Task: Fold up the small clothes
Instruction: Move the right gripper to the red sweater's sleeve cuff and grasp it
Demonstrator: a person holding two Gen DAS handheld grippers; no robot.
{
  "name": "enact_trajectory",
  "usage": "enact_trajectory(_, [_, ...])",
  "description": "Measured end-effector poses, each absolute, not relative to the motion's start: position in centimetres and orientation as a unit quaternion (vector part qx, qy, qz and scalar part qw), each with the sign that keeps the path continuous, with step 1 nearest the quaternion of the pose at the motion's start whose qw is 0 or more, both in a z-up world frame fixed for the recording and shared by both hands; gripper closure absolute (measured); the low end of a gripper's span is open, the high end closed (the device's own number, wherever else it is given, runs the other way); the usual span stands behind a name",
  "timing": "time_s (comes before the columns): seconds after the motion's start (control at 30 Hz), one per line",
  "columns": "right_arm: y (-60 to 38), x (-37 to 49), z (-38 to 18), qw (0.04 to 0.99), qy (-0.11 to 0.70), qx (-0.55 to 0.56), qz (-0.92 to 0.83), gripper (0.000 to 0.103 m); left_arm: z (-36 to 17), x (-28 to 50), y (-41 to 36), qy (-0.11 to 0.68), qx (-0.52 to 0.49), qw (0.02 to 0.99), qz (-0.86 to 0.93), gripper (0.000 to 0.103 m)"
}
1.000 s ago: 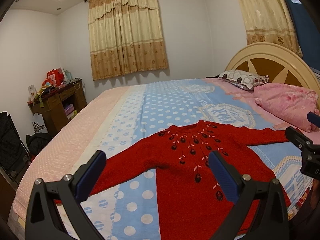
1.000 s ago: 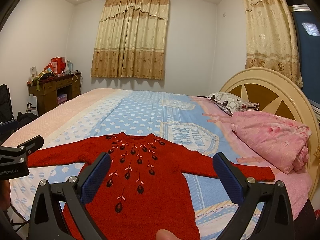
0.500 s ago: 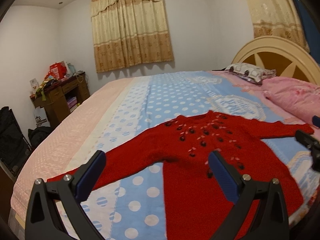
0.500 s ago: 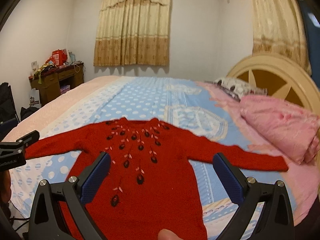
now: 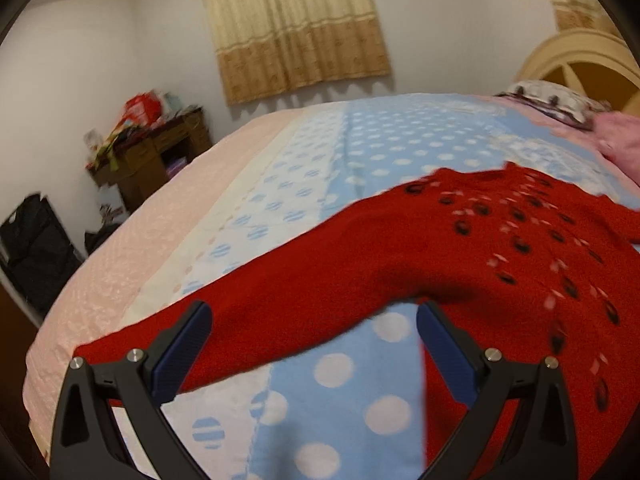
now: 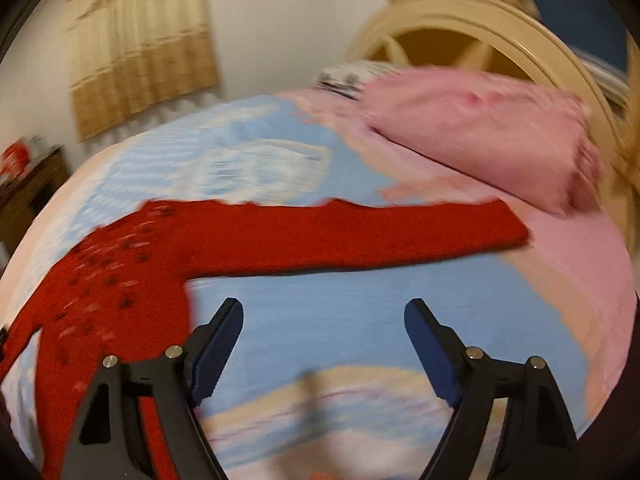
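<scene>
A small red sweater (image 5: 460, 256) with dark bead trim lies flat on the bed, both sleeves spread out. In the left wrist view my left gripper (image 5: 312, 320) hangs open just over the sweater's left sleeve (image 5: 280, 320), nothing between its pads. In the right wrist view my right gripper (image 6: 324, 316) hovers above bare blue bedspread, short of the right sleeve (image 6: 360, 236). Its jaws are closing and hold nothing. That view is blurred by motion.
The bedspread (image 5: 360, 148) is blue with white dots and pink at its edges. A pink folded quilt (image 6: 480, 132) and a patterned pillow (image 5: 552, 98) lie by the cream headboard (image 6: 500, 40). A cluttered wooden desk (image 5: 148, 152) and a black bag (image 5: 36, 248) stand left of the bed.
Both grippers have dropped toward the bed and spread apart, the left toward the left sleeve, the right toward the right sleeve. The right jaws have narrowed a little.
</scene>
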State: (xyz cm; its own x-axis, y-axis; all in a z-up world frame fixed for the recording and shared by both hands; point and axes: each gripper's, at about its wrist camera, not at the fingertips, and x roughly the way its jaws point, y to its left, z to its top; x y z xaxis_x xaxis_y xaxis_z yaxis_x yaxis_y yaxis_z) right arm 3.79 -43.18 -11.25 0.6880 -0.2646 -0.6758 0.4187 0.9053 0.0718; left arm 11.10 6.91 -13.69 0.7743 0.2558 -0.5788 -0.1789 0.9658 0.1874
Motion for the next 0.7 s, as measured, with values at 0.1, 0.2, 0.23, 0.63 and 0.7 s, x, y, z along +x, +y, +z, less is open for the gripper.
enact_trajectory(0.1, [-47.8,3.1,-11.1,0.898,0.343,0.158,-0.228,0.020,-14.4,11.7,8.3,0.324,0.040,0.937,0.129,0.000])
enact_trajectory(0.2, [-52.0,2.4,-10.9,0.884,0.332,0.198,-0.264,0.020,-15.6,12.1,9.4,0.341,0.021,0.931,0.131,0.000])
enact_trajectory(0.23, [-52.5,2.3,-10.9,0.880,0.332,0.205,-0.270,0.022,-15.9,12.4,9.7,0.346,0.015,0.929,0.133,0.000])
enact_trajectory(0.63, [-58.9,6.8,-12.8,0.846,0.354,0.243,-0.315,0.037,-19.0,13.6,11.0,0.378,-0.016,0.916,0.135,0.000])
enact_trajectory(0.7, [-59.4,7.6,-12.8,0.845,0.354,0.244,-0.319,0.046,-19.4,13.8,11.2,0.384,-0.022,0.913,0.134,0.000])
